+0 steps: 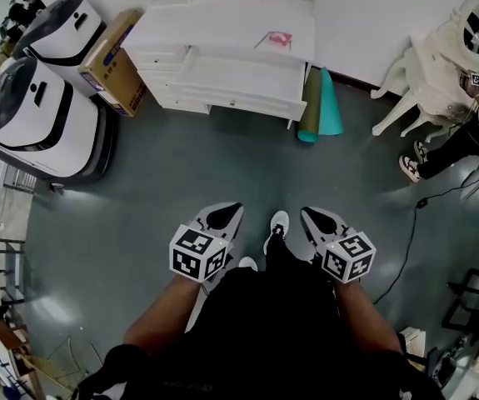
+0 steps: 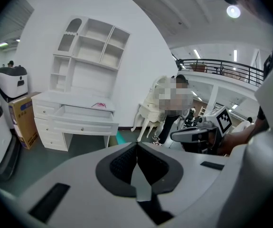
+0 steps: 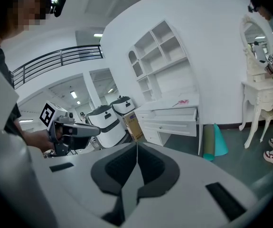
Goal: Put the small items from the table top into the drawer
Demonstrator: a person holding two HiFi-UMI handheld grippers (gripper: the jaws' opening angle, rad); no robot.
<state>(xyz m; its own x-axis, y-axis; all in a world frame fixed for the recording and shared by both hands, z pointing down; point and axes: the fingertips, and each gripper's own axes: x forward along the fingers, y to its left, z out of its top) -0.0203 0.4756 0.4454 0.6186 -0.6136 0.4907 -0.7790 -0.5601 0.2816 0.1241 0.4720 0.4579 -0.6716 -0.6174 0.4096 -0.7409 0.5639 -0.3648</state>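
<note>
Both claws are held low and shut, far from the work. Left claw [image 1: 225, 215] and right claw [image 1: 316, 219] are seen side by side over the floor [image 1: 181, 173], with a shoe [image 1: 279, 222] between them. In the left gripper view the jaws are pressed together with nothing caught between them. The right gripper view shows the same: jaws meeting, no item held. Both are empty.

The bench [image 1: 222, 23] is seen well apart from the claws, across the floor and against the wall. Its drawer [image 1: 239, 80] is already pulled out, so that step is judged done. One pink item [image 1: 277, 38] is spotted on the bench top, toward the right end in the head view, behind the drawer and not in it. No other small items can be made out on the top at this range. The drawer looks bare from above, though its contents cannot be told for sure.

The task is judged barely begun: the drawer is open, nothing is carried, and the pink item is untouched. The approach is left, then a claw must be opened, the item picked up and set into the drawer.

A box [image 1: 114, 61] and rolled mats [image 1: 320, 107] are seen flanking the bench, and neither is judged to block the way.
</note>
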